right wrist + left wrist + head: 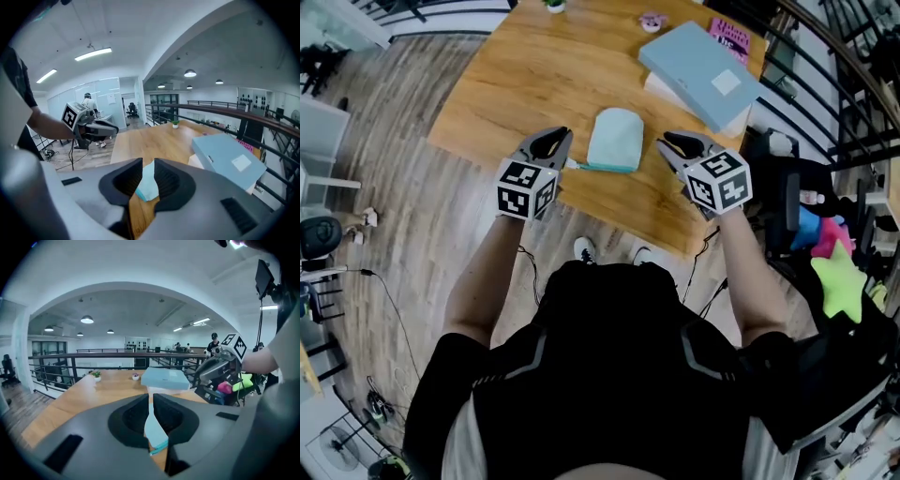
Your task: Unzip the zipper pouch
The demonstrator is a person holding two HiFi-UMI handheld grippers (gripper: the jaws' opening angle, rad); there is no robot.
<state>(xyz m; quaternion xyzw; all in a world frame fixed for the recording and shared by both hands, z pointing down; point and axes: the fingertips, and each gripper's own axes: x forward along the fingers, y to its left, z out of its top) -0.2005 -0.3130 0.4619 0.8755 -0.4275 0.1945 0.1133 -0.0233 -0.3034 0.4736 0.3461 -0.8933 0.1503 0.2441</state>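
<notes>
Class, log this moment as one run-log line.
pouch: on table | left gripper: shut, empty | right gripper: open, empty | grippers flank pouch

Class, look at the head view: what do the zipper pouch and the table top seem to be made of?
Zipper pouch: probably soft fabric, matte pale teal, rounded outline. Table top: wood or wood-look laminate, warm brown, visible grain streaks.

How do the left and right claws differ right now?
The left claw is shut, jaws nearly touching; the right claw stands open with a clear gap. The left claw sits near the zipper pouch at its pull end, the right claw off the opposite side. Both are empty, above the table.
</notes>
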